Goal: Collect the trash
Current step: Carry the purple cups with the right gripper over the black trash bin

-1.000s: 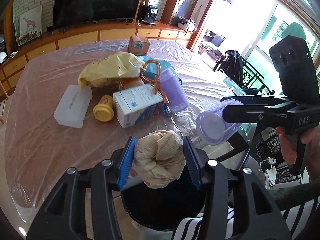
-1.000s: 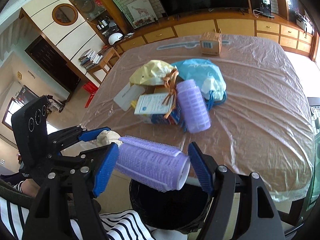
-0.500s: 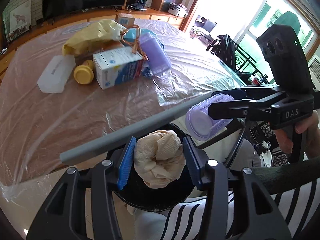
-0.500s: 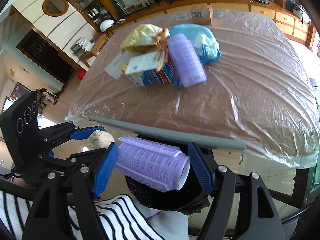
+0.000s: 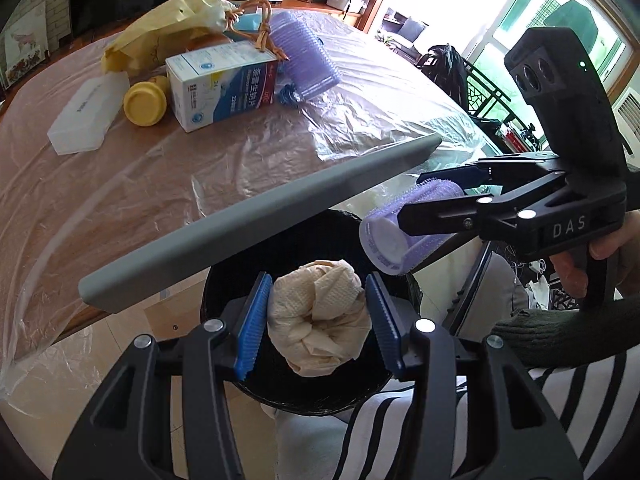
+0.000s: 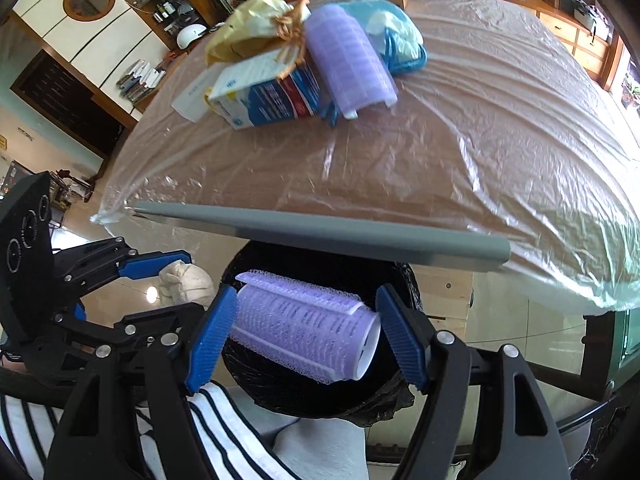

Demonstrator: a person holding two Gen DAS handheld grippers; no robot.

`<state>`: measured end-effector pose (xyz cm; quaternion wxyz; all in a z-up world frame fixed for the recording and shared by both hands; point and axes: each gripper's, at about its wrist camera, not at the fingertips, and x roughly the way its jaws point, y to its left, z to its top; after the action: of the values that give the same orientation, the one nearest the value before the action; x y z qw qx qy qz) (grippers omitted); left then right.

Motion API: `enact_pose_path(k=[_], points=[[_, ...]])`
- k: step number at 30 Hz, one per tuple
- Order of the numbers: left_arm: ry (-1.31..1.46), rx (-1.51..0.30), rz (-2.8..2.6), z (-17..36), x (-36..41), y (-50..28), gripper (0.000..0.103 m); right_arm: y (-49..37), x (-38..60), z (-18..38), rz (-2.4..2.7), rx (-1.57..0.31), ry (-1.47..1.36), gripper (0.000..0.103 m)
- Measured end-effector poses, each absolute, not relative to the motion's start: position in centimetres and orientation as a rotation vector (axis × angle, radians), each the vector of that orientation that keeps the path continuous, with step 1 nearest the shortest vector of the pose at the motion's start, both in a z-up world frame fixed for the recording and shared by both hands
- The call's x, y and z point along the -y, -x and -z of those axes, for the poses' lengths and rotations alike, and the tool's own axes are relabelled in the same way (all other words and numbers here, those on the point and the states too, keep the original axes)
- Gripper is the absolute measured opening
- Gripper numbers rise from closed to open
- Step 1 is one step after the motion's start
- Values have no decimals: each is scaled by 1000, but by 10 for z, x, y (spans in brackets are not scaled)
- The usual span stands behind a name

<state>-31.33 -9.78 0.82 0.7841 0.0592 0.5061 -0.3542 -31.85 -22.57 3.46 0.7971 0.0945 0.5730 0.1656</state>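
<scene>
Black-lined trash bin (image 5: 224, 304) sits beneath both grippers. Left gripper (image 5: 318, 320) is clamped on crumpled tissue (image 5: 320, 316). Right gripper (image 6: 306, 330) is clamped on purple hair roller (image 6: 304, 326).

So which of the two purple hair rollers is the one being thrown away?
The purple roller clamped in the right gripper above the black bin; the other roller lies on the table among the clutter.

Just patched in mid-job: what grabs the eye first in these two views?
Both tools are loaded over the black bin: the left hand-held gripper clamps a crumpled paper wad, and the right hand-held gripper grips a purple hair roller. Behind them, a pile with a second purple roller sits on the plastic-covered table.
</scene>
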Motion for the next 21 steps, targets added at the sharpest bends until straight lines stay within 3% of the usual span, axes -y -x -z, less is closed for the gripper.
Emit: enact_pose_path(k=[21], points=[[-184, -1117, 747, 16, 112, 312, 50, 318, 211, 3, -301, -1262, -171, 71]])
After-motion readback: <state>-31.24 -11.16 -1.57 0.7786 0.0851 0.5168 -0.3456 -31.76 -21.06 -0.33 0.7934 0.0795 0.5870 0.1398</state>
